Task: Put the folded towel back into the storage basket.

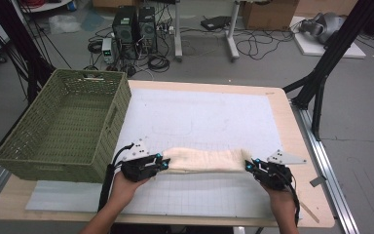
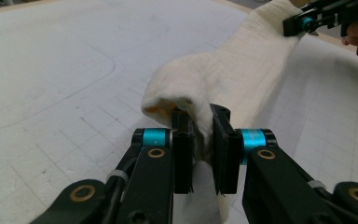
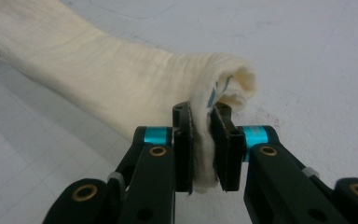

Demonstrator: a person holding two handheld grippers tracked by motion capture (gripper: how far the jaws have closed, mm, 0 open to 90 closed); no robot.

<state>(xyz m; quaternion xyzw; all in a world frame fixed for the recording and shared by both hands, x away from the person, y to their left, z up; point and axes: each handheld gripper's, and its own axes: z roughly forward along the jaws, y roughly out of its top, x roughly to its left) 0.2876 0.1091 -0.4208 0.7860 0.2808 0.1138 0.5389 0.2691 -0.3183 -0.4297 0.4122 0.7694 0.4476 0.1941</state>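
Both grippers (image 1: 161, 161) (image 1: 251, 165) pinch the soft, cream, ribbed cloth (image 1: 205, 160).

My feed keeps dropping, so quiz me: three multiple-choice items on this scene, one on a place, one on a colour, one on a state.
1. Where does the basket stand?
A. at the table's left side
B. at the table's right edge
C. on the floor

2. What colour is the cloth?
A. dark blue
B. cream
C. red

3. How do the left tongs and right tongs stand?
A. both open above the cloth
B. one shut, one open
C. each shut on one end of the cloth

Answers:
1 A, the high view shows it left of the white mat.
2 B, it looks cream in all views.
3 C, each gripper view shows fabric pinched between the jaws.
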